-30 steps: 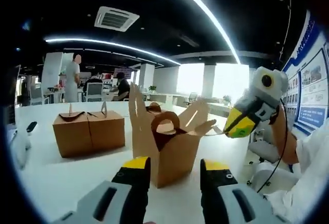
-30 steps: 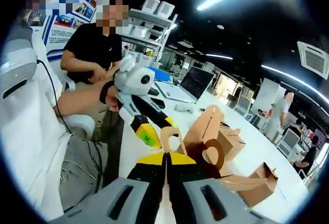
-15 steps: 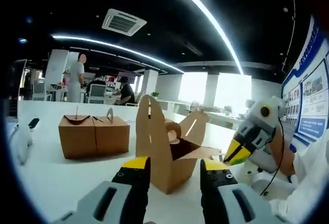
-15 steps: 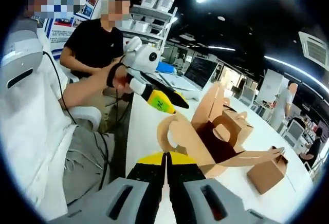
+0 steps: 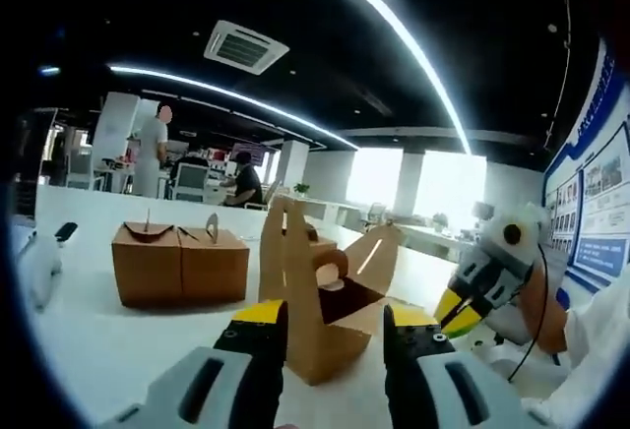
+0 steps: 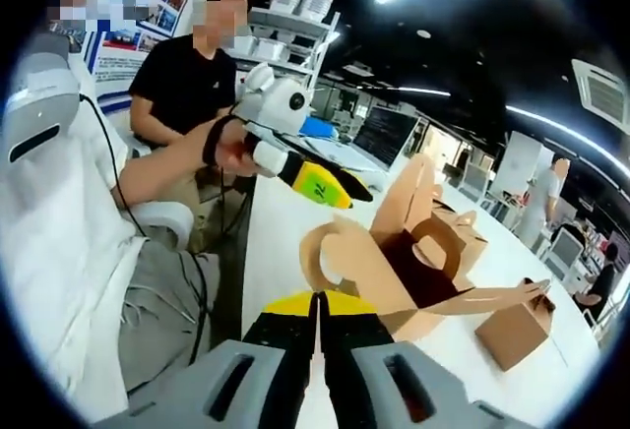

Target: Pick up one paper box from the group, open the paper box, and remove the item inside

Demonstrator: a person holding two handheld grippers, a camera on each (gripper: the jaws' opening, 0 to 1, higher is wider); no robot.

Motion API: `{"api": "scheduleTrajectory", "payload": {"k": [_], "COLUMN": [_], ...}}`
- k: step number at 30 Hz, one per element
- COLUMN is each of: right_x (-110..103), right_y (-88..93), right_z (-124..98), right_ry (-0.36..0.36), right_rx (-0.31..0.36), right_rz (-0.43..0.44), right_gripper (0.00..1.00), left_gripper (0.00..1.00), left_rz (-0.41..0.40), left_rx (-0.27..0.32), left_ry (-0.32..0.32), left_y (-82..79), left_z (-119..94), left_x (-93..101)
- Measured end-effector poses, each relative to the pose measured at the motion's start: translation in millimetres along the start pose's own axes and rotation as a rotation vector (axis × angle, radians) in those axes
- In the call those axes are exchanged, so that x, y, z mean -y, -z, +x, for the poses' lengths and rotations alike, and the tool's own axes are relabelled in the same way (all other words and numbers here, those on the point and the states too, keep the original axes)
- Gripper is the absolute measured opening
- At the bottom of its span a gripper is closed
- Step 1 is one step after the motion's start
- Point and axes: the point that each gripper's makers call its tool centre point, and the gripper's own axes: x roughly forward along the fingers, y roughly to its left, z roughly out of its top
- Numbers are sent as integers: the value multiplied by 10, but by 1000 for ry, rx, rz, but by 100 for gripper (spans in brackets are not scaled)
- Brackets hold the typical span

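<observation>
The open brown paper box [image 5: 320, 311] stands on the white table [image 5: 108, 345], low in the middle of the left gripper view. Its flap [image 6: 359, 272] is pinched by the closed right gripper [image 6: 317, 303]. The left gripper [image 5: 333, 316] is held open and empty. The flap should be pulled back slowly, and the item inside reached with the open gripper.

the left gripper view looks low across the white surface [image 5: 89, 340] toward the far windows, close to the open paper box [image 5: 320, 301]. the right gripper view faces the opposite way, toward the shelves [image 6: 285, 30]. both share that box [image 6: 413, 272].
</observation>
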Motion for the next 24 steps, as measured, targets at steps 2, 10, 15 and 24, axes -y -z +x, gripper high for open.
{"api": "scheduleTrajectory", "payload": {"k": [2,10,15,24], "right_x": [-23,-21,-71,130], "right_y": [21,45,47,-277], "right_z": [8,34,44,-167], "right_ry": [-5,-10,-18,31], "right_rx": [-6,5,11,133], "right_rz": [-4,6,53,171], "right_gripper": [3,3,13,27], "left_gripper": [40,40,40,40], "left_rz": [6,60,59,43], "left_rx": [-9,-79,-81,-87], "left_ry": [-5,-37,-42,-28], "left_y": [10,103,143,216], "left_z": [86,237,221,222], "left_x": [16,-3,-29,-48]}}
